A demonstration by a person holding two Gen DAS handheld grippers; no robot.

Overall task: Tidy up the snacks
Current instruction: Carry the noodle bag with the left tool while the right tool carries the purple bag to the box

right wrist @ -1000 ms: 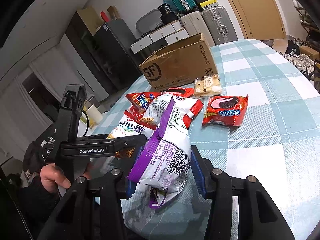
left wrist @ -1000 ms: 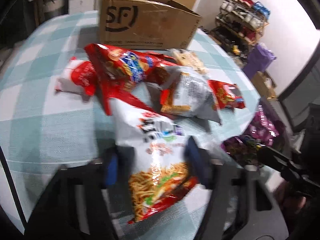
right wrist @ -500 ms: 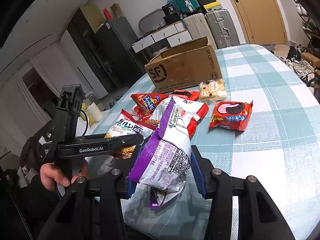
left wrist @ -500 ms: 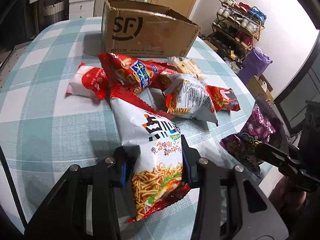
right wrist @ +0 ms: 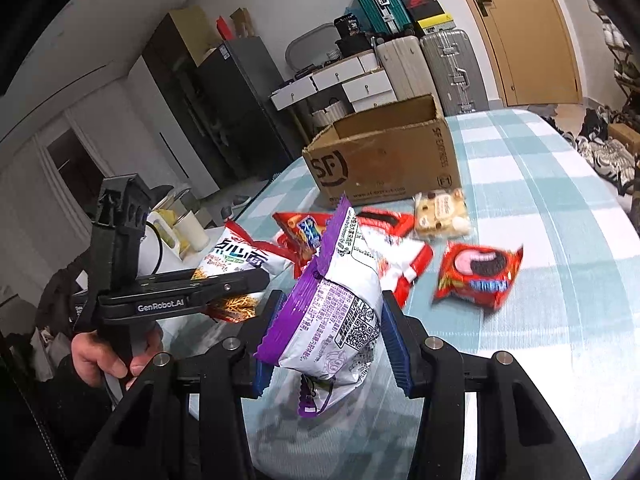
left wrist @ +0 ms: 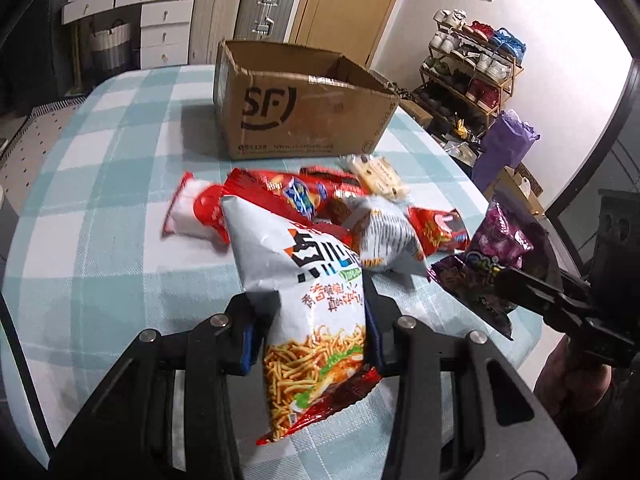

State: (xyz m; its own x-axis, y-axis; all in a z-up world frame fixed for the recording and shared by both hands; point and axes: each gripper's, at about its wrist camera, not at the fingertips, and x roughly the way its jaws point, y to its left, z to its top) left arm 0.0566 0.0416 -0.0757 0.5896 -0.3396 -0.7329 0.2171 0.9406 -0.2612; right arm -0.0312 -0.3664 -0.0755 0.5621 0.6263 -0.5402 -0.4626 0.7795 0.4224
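Observation:
My left gripper (left wrist: 310, 332) is shut on a white noodle-snack bag (left wrist: 316, 280), held just above the checked tablecloth (left wrist: 100, 200). My right gripper (right wrist: 328, 344) is shut on a purple-and-white snack bag (right wrist: 340, 300), also off the table. That purple bag (left wrist: 496, 248) shows at the right of the left wrist view. An open cardboard box (left wrist: 304, 120) (right wrist: 384, 160) stands at the far side. Between it and me lie a red bag with a blue label (left wrist: 288, 192), a cream cookie pack (left wrist: 378, 174), a red cookie pack (right wrist: 478, 276) and a white-and-red pack (left wrist: 192, 212).
A grey-white bag (left wrist: 388, 240) lies amid the pile. A person's hand (right wrist: 104, 356) holds the left gripper's handle. Beyond the table's right edge stand a shoe rack (left wrist: 472, 64) and a purple bag (left wrist: 508, 148). Suitcases (right wrist: 440, 64) and drawers line the back wall.
The left jaws have closed on the noodle bag and lifted it off the cloth. The right gripper has risen a little with the purple bag still in it.

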